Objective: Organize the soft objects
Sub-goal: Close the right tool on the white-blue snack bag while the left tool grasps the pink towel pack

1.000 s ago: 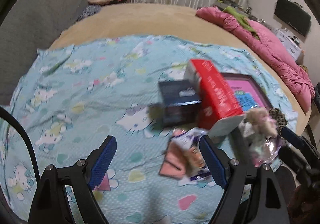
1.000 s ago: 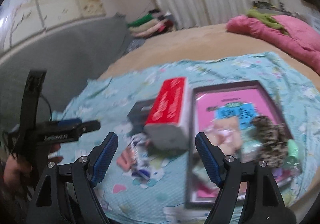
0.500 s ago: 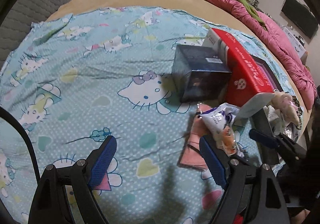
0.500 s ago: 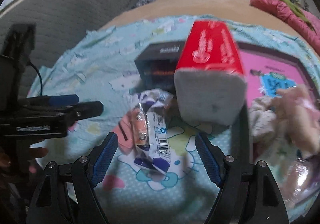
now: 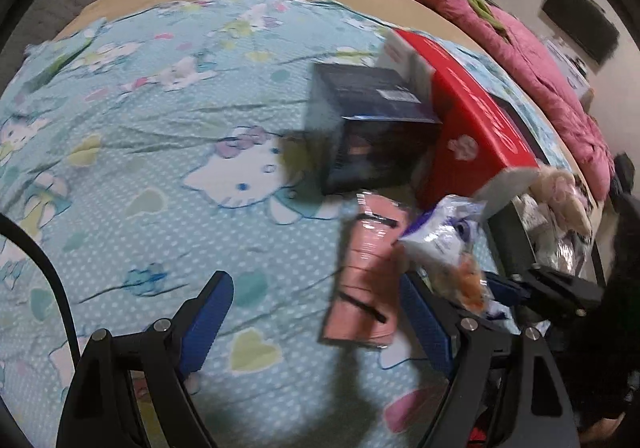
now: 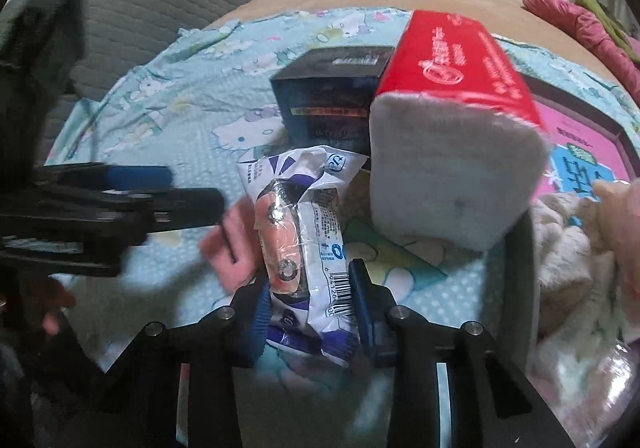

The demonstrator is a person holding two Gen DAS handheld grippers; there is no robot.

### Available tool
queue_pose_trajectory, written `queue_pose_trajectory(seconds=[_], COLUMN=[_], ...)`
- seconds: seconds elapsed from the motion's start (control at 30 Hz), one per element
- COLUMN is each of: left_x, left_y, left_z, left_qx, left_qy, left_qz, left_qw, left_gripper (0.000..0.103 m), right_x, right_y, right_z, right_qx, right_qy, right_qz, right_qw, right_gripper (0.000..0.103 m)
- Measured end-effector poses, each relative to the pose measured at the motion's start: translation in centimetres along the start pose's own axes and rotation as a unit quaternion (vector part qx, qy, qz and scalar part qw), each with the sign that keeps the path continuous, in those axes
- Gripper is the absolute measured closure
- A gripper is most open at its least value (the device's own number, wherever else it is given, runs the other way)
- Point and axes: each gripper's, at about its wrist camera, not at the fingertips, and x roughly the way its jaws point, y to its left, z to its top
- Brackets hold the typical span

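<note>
i see the right tongs pinching the near end of the white-and-purple packet, its long axis running straight ahead toward the red tissue pack, while the left tongs stand spread and empty just left of it.

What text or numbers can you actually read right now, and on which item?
"6 94126": barcode digits on the white and purple packet held by the right gripper; further digits are hidden.
Red tissue pack: white logo and lettering, too blurred to read.
Dark box: silver lettering and an orange strip, unreadable.
Pink board: large characters on a blue panel, cut off and blurred.
Left wrist view: nothing legible.
</note>
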Motion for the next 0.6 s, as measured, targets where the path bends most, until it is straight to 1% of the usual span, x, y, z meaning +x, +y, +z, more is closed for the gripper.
queue_pose_trajectory(seconds=[0.07, 0.17, 0.27, 0.37, 0.43, 0.47, 0.5, 0.6], left_x=[0.6, 1.6, 2.6, 3.2, 3.4, 3.6, 3.7, 3.8], left_y=[-0.8, -2.1, -3.1, -4.3, -4.6, -4.7, -4.7, -4.7], left_z=[0.1, 0.2, 0.3, 0.4, 0.5, 0.6, 0.6, 0.8], left_qx=[0.014, 0.035, 0.049, 0.066, 0.069, 0.065, 0.06, 0.053], left_qy=[0.008, 0.015, 0.025, 0.024, 0.022, 0.024, 0.026, 0.026], left_qz=[0.0, 0.0, 0.006, 0.024, 0.022, 0.02, 0.019, 0.017], left_qw=[0.9999, 0.9993, 0.9985, 0.9972, 0.9972, 0.9974, 0.9977, 0.9981], left_gripper=[0.019, 0.019, 0.024, 0.034, 0.051, 0.056, 0.059, 0.061], right_x=[-1.4, -3.3, -5.3, -7.0, -7.9, -8.4, -8.7, -9.6], right_y=[-0.2, -1.3, -2.6, -3.8, -4.3, -4.6, -4.9, -5.5], right_z=[-0.5, -1.0, -1.2, -1.2, -1.1, -1.1, -1.1, -0.8], right_qx=[0.002, 0.022, 0.046, 0.07, 0.079, 0.085, 0.089, 0.101], right_qy=[-0.002, -0.011, -0.033, -0.055, -0.067, -0.074, -0.078, -0.092], right_qz=[-0.002, -0.001, 0.005, 0.012, 0.015, 0.015, 0.016, 0.017], right_qw=[1.0, 1.0, 0.998, 0.996, 0.994, 0.993, 0.993, 0.991], right_gripper=[0.066, 0.066, 0.066, 0.066, 0.066, 0.066, 0.066, 0.066])
